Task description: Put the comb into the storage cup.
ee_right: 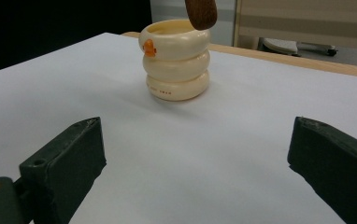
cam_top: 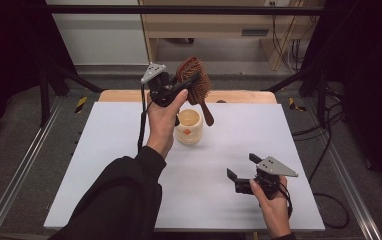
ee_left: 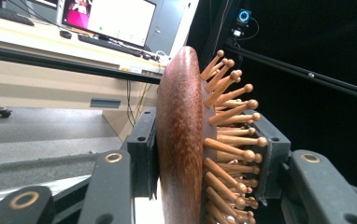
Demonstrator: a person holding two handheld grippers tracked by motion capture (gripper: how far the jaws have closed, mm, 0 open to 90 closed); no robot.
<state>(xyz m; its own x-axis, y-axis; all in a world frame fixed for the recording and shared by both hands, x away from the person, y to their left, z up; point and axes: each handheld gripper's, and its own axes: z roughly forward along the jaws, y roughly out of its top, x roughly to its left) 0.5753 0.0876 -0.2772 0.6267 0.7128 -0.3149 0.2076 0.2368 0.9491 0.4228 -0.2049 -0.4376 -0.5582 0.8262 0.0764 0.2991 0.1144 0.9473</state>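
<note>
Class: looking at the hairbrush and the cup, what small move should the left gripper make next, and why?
Probably lower the hairbrush straight down. The left gripper is shut on its head, and the handle tip hangs just above the rim of the cup, not yet inside, so a short descent should seat the handle in it.

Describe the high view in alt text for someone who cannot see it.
A person's left gripper holds a wooden hairbrush by its head, handle hanging down over a cream ringed cup on a white table. The right gripper rests near the front edge, open and holding nothing.
</note>
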